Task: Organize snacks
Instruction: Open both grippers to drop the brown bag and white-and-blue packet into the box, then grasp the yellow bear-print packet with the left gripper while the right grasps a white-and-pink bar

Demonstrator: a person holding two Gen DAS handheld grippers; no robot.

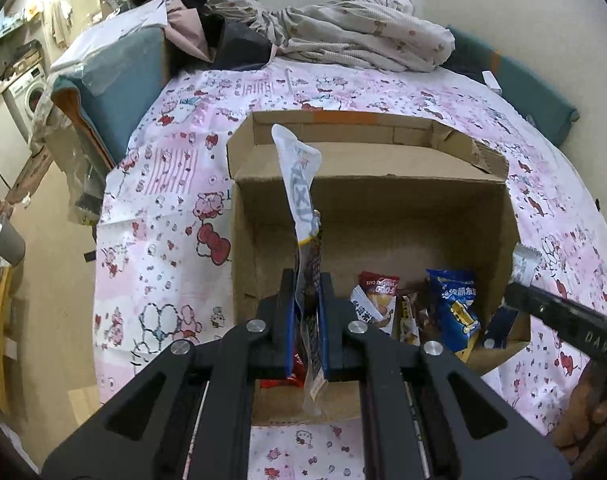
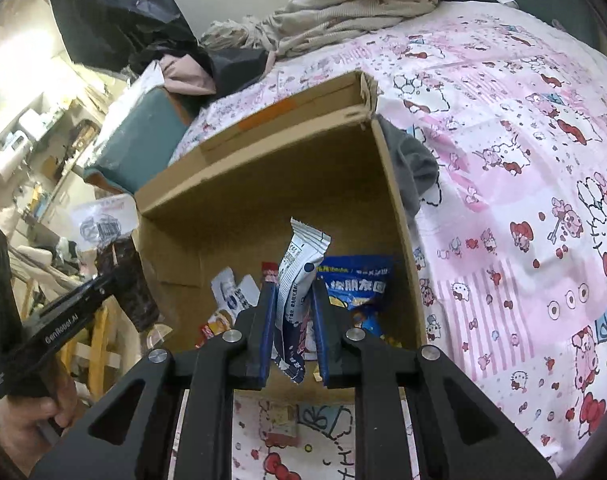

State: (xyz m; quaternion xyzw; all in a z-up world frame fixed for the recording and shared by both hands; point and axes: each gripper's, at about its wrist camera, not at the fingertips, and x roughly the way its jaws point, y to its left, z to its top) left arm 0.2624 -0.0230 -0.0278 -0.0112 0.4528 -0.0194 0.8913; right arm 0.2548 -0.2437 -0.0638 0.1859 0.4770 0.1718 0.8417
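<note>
An open cardboard box point(image 1: 383, 208) lies on a pink Hello Kitty sheet and shows in the right wrist view too point(image 2: 263, 184). Several snack packets lie in it, among them a blue bag point(image 1: 455, 312) point(image 2: 355, 284) and a red-topped packet point(image 1: 377, 292). My left gripper point(image 1: 307, 280) is shut on a long clear-and-white snack packet point(image 1: 299, 184), held upright over the box's near edge. My right gripper point(image 2: 291, 292) is shut on a white and blue snack packet point(image 2: 299, 280), held over the box. Each gripper shows in the other view: the right gripper point(image 1: 523, 280), the left gripper point(image 2: 107, 276).
The pink sheet point(image 1: 163, 208) covers the bed around the box. Bundled bedding point(image 1: 355, 28) and dark clothes lie at the far end. A teal cushion point(image 1: 119, 92) sits at the bed's left edge. A washing machine point(image 1: 29, 94) stands far left, beyond bare floor.
</note>
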